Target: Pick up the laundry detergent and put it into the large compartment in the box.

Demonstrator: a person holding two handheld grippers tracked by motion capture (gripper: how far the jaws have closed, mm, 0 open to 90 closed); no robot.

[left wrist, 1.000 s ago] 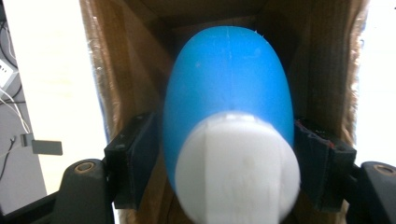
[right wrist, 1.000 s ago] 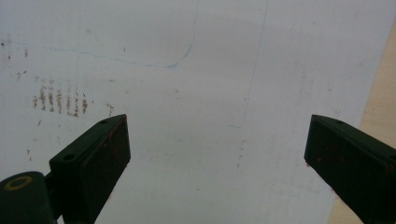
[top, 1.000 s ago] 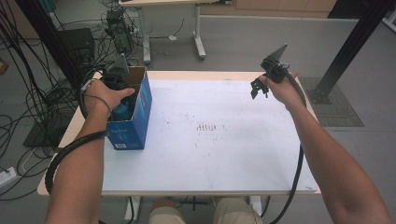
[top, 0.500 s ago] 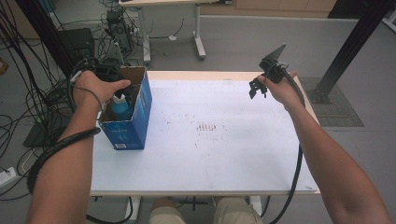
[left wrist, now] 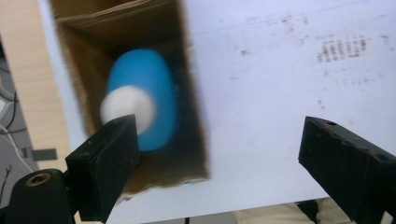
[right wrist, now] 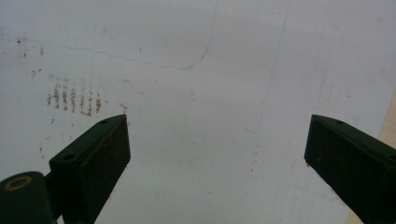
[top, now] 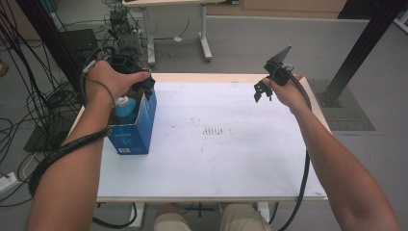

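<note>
A blue bottle with a white cap stands upright inside an open-topped blue carton. The carton sits at the table's left edge.

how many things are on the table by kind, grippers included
blue box: 1
blue bottle with a white cap, standing inside the box: 1
grippers, left gripper and right gripper, both open and empty: 2
total: 4

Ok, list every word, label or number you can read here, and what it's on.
Blue box, front face: white lettering and a small white label, too small and blurred to read.
Blue bottle inside it: no text visible.
Table: brown smudges, not writing.
</note>
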